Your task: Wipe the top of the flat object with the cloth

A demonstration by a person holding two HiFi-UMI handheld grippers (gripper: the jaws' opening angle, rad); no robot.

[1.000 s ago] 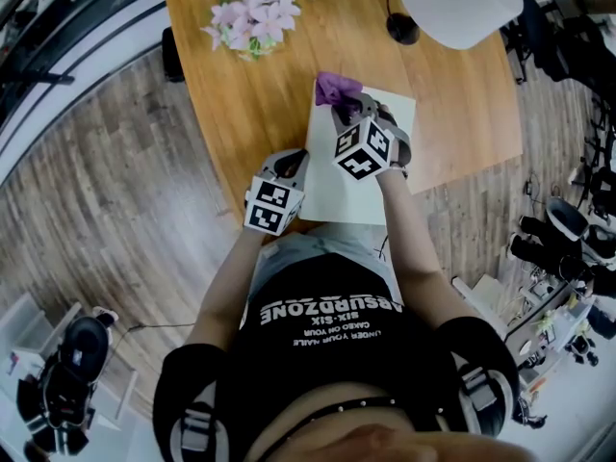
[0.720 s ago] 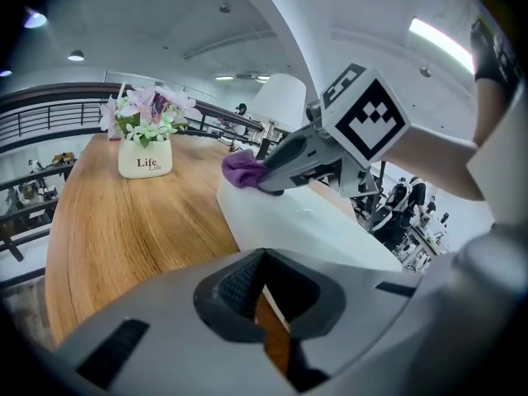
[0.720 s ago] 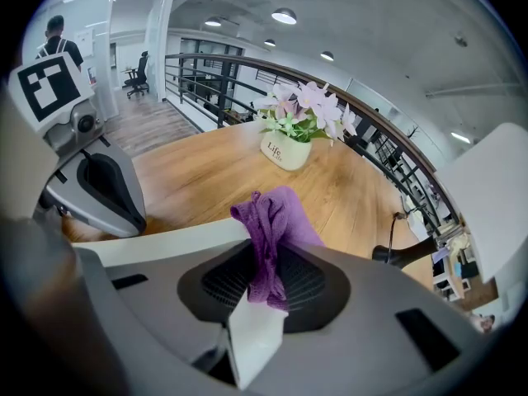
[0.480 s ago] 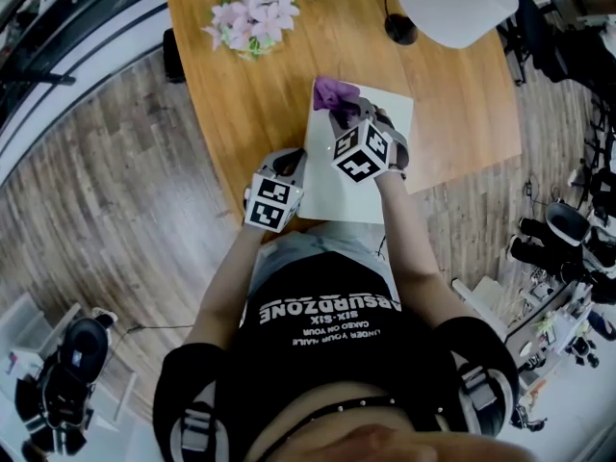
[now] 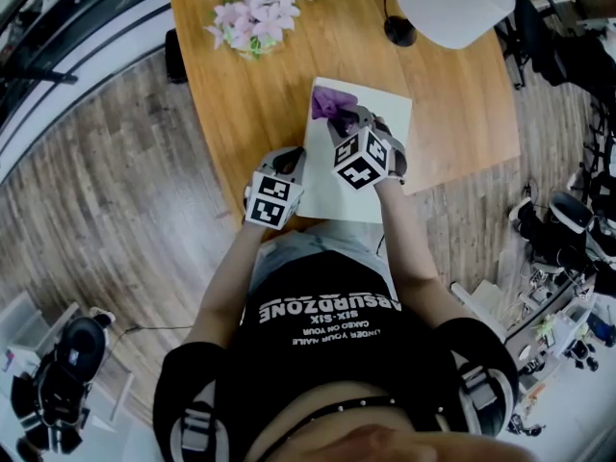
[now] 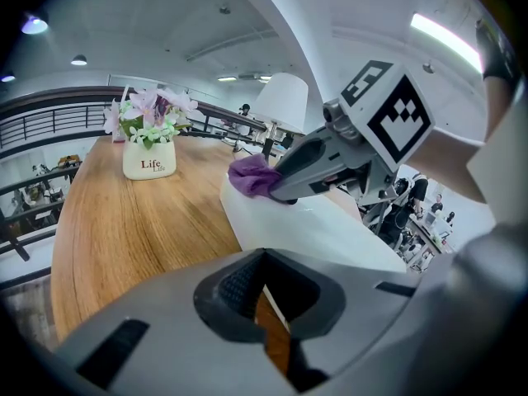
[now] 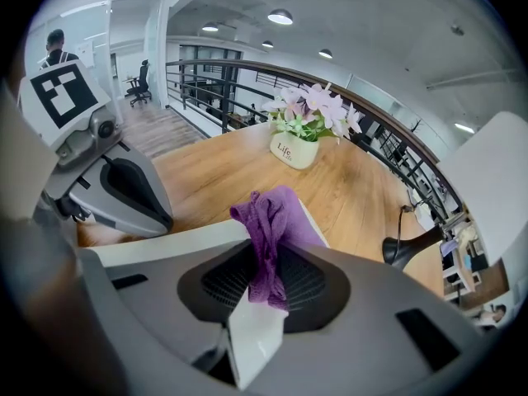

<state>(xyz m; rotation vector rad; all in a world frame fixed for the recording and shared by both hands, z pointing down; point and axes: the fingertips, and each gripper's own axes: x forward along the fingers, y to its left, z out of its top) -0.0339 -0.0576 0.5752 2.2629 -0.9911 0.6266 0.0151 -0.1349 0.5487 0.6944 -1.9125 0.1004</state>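
Two grippers: my right gripper (image 5: pixel 345 118) clamps the cloth (image 5: pixel 325 102) on the board's (image 5: pixel 385 114) far-left corner, mid-wipe. My left gripper (image 5: pixel 287 165), jaws nearly together with nothing between, sits at its near-left edge. Next, I judge: sweep the cloth rightward, pressing evenly.

One counter (image 5: pixel 250 114) carries one white flat object (image 5: pixel 339 195), one purple cloth (image 5: pixel 329 103), one flower pot (image 5: pixel 255 14) and one lamp (image 5: pixel 452 3). Two grippers appear: left gripper (image 5: pixel 288 160) and right gripper (image 5: pixel 345 119).
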